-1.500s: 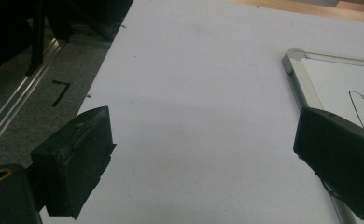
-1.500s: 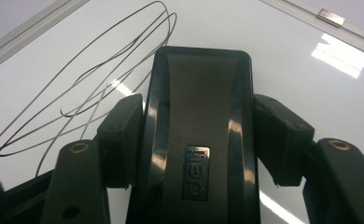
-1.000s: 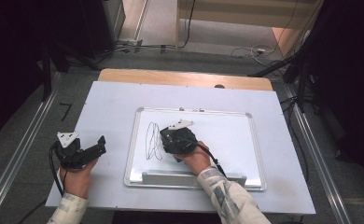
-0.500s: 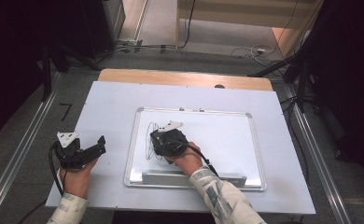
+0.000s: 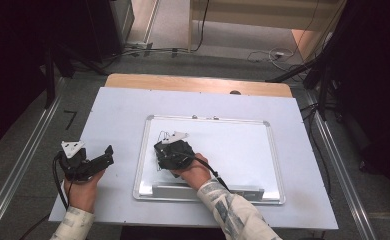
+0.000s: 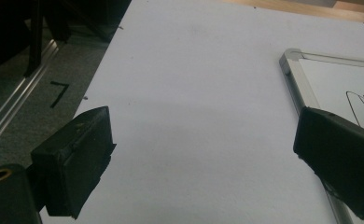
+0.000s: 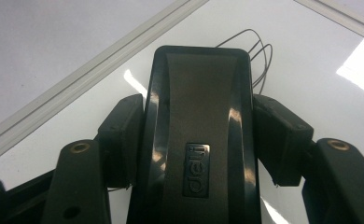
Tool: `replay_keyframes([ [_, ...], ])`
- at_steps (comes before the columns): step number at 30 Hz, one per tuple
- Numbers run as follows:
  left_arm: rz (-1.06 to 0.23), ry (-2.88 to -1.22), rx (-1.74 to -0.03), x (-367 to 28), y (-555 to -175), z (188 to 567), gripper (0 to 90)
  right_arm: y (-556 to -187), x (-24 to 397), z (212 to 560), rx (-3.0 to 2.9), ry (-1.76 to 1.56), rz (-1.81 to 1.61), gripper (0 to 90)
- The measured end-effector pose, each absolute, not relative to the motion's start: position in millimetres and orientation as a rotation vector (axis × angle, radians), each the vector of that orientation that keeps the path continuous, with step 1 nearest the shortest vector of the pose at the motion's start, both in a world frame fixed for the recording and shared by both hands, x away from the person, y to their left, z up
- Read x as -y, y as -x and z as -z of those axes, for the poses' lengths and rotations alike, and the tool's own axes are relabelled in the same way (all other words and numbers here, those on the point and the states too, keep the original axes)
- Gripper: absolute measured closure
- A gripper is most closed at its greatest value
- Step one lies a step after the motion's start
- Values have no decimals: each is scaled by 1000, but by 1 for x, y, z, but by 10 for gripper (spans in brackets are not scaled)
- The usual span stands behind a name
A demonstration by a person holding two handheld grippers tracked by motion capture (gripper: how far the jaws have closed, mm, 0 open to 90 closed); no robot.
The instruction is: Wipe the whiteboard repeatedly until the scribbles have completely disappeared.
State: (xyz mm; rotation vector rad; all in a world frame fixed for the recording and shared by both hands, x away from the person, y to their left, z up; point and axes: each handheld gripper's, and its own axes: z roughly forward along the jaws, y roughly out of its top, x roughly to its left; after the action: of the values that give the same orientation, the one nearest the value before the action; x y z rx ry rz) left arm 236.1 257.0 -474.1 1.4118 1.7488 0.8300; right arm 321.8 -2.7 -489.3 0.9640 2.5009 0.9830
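A: Since a second ago the right gripper [image 5: 169,150] has slid left across the whiteboard [image 5: 243,150], and fewer of the drawn lines are showing there now.

B: What is it carrying?

A: Its jaws are clamping a black eraser [image 7: 199,121] from both sides, pads pressing on its long edges. The eraser is lying face down on the board near the left frame, which I'd say is how the felt gets a flat rub at the ink.

B: Anything left to wipe?

A: Yes, a few thin pen loops [image 7: 257,51] are peeking out just past the eraser's far end, so the wiping is looking partly done to me.

B: And the other hand?

A: The left gripper [image 5: 95,160] is resting on the tabletop [image 5: 113,110] beside the board, well apart from the eraser. Its jaws are standing wide with nothing between them, probably parked out of the way.

B: Farther off?

A: Behind the white sheet a wooden edge [image 5: 198,82] is showing, then grey floor [image 5: 233,42] with cables [image 5: 263,52] trailing across it.
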Motion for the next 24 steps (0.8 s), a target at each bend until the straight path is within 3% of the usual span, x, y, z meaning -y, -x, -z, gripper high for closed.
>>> replay_keyframes([
  [24,-832,-1417,-1748,-257,-237,474,51,-300,-9,489,-2593,-840,-991,368],
])
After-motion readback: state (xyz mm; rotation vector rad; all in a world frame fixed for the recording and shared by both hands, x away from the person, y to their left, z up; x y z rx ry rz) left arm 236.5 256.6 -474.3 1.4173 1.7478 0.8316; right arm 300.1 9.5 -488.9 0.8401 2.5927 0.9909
